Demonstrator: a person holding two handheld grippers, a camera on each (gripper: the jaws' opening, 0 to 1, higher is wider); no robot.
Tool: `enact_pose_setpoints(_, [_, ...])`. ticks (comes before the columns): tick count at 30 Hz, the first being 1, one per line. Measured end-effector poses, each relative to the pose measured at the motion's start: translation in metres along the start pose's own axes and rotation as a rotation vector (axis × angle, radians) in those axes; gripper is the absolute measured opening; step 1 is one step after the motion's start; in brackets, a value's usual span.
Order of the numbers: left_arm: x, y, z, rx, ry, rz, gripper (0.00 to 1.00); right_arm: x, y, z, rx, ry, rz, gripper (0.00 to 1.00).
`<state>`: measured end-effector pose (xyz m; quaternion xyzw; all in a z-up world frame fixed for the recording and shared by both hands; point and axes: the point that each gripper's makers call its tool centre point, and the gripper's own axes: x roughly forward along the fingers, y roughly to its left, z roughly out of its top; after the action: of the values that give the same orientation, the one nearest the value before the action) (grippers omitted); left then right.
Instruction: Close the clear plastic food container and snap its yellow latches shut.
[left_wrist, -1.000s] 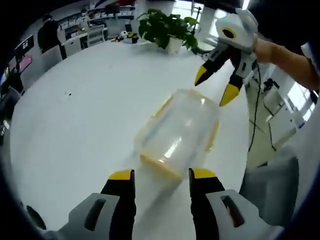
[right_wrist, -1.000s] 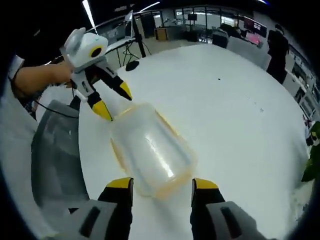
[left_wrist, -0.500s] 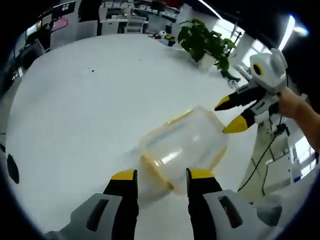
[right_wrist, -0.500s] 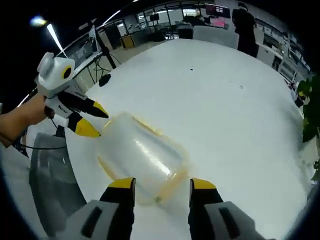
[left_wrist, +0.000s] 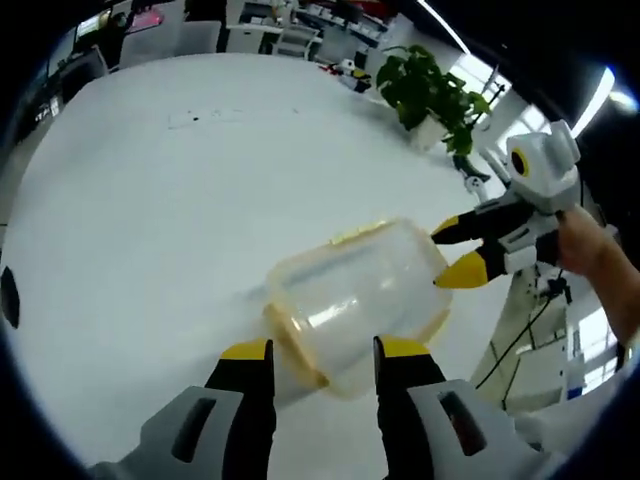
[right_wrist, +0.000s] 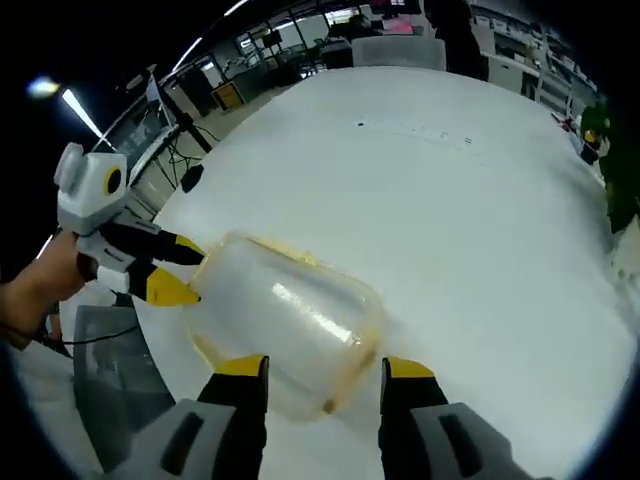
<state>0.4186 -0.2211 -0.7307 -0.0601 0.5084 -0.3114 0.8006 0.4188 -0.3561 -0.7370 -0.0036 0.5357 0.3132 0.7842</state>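
The clear plastic container (left_wrist: 355, 295) with a yellow rim lies on the white round table (left_wrist: 150, 200), its lid resting on it. My left gripper (left_wrist: 322, 350) is open, its yellow-tipped jaws straddling the container's near end. My right gripper (left_wrist: 455, 250) comes in from the right, open, with its lower fingertip at the container's far end. In the right gripper view the container (right_wrist: 290, 320) lies just ahead of my open right gripper (right_wrist: 325, 368). The left gripper (right_wrist: 185, 268) sits at the container's opposite end. I cannot tell how the latches stand.
A potted plant (left_wrist: 430, 90) stands at the table's far edge. A grey chair (right_wrist: 110, 400) sits beside the table's near edge. A person's hand (left_wrist: 600, 265) holds the right gripper. Office desks and screens line the background.
Both cameras have tilted and come closer. The right gripper has dropped from above the container's far end to right at it. The container stays on the table.
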Motion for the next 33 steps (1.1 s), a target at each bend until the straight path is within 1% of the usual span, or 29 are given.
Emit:
enact_pose_setpoints(1, [0.001, -0.001, 0.0, -0.004, -0.002, -0.004, 0.37, 0.001, 0.0, -0.001, 0.001, 0.005, 0.0, 0.42])
enact_pose_setpoints(3, [0.004, -0.001, -0.002, 0.007, 0.009, 0.002, 0.38, 0.003, 0.004, -0.001, 0.049, -0.004, 0.025, 0.42])
enact_pose_setpoints(4, [0.004, 0.0, -0.003, 0.008, 0.012, 0.004, 0.38, 0.004, 0.006, -0.001, 0.046, -0.004, 0.036, 0.41])
enact_pose_setpoints(5, [0.005, 0.0, -0.005, 0.006, 0.016, 0.001, 0.38, 0.004, 0.003, -0.001, 0.045, -0.003, 0.023, 0.43])
enact_pose_setpoints(7, [0.005, 0.001, -0.005, 0.003, 0.011, 0.002, 0.38, 0.006, 0.005, -0.001, 0.061, -0.004, 0.032, 0.43])
enact_pose_setpoints(9, [0.006, 0.002, -0.006, -0.039, 0.014, -0.014, 0.37, 0.007, 0.005, 0.0, 0.078, -0.009, 0.035, 0.43])
enact_pose_setpoints(15, [0.007, 0.0, -0.006, -0.026, 0.023, -0.022, 0.36, 0.007, 0.006, -0.001, 0.077, -0.017, 0.038, 0.42])
enact_pose_setpoints(19, [0.008, -0.002, -0.006, -0.006, 0.024, -0.029, 0.34, 0.008, 0.007, -0.001, 0.051, -0.016, 0.033, 0.4])
enact_pose_setpoints(20, [0.013, -0.017, 0.002, -0.001, -0.021, -0.111, 0.32, 0.008, 0.008, -0.001, 0.072, -0.017, 0.037, 0.4])
enact_pose_setpoints(21, [0.0, -0.005, -0.005, 0.011, 0.017, -0.055, 0.31, 0.009, 0.009, -0.002, 0.073, -0.016, 0.023, 0.39])
enact_pose_setpoints(22, [-0.002, -0.004, -0.004, 0.017, 0.016, -0.053, 0.31, 0.009, 0.008, -0.003, 0.072, -0.006, 0.023, 0.38])
enact_pose_setpoints(23, [0.001, -0.004, -0.005, 0.012, 0.014, -0.058, 0.31, 0.009, 0.017, 0.001, 0.108, -0.018, 0.096, 0.35])
enact_pose_setpoints(24, [0.0, 0.0, -0.003, 0.014, 0.004, -0.053, 0.31, 0.008, 0.006, 0.0, 0.114, -0.003, 0.032, 0.35])
enact_pose_setpoints(25, [0.001, -0.002, -0.003, 0.008, 0.005, -0.051, 0.3, 0.007, 0.01, 0.006, 0.112, -0.026, 0.051, 0.35])
enact_pose_setpoints(26, [-0.001, -0.001, -0.003, 0.008, -0.002, -0.046, 0.3, 0.006, 0.01, 0.005, 0.105, -0.018, 0.058, 0.35])
enact_pose_setpoints(28, [-0.002, 0.0, -0.004, 0.002, -0.012, -0.053, 0.31, 0.007, 0.011, 0.004, 0.096, -0.013, 0.048, 0.35])
enact_pose_setpoints(33, [0.004, 0.0, -0.004, 0.01, 0.008, -0.056, 0.31, 0.004, 0.012, -0.001, 0.123, -0.025, 0.043, 0.36])
